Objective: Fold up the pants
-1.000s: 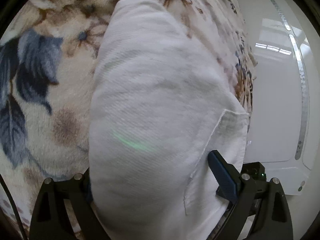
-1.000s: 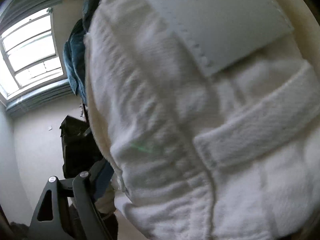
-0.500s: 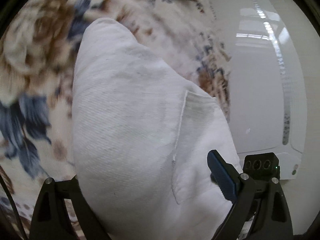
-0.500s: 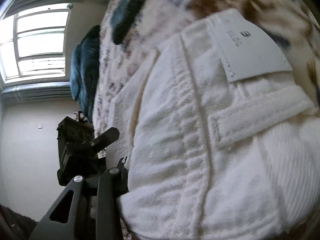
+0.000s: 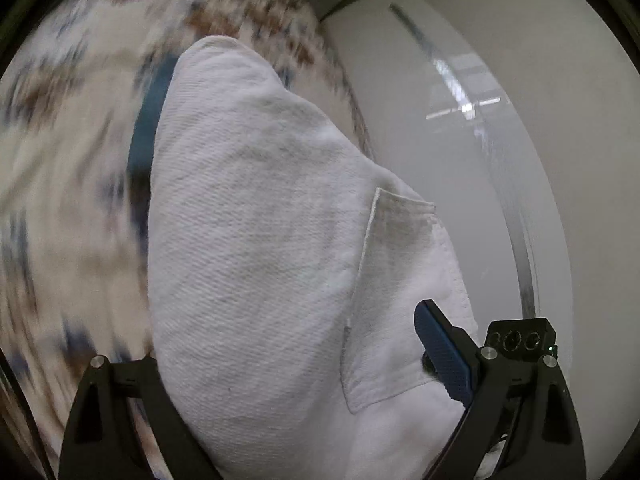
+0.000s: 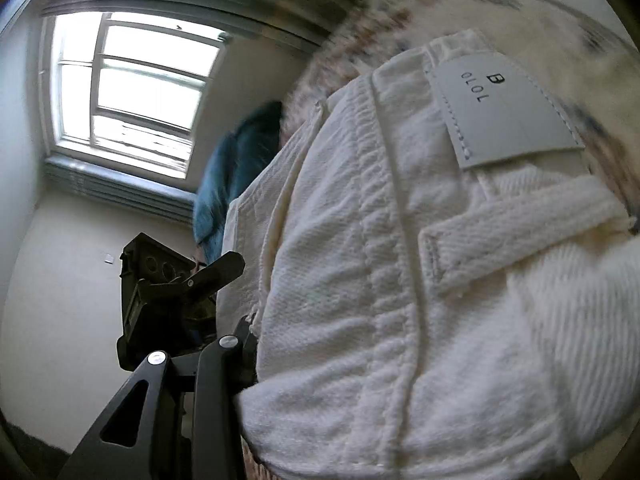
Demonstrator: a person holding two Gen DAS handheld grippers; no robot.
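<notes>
White pants [image 5: 260, 240] bunched between both sets of jaws, above the blurred floral bedspread [image 5: 60, 200]. Left gripper [image 5: 296, 392] clamped on a pocket side; right gripper [image 6: 320, 360] clamped near the waistband label [image 6: 504, 116].

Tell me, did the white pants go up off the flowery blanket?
Yes. The white pants rose away from the flowery blanket, which now looks smaller behind them.

Left wrist view: close range, angled down along white pants [image 5: 260, 240] toward floral bedspread [image 5: 60, 200]. Right wrist view: equally close on waistband label [image 6: 508, 116], facing window [image 6: 132, 92]. Shared: pants, bedspread; left gripper [image 6: 168, 292] visible in right view.
</notes>
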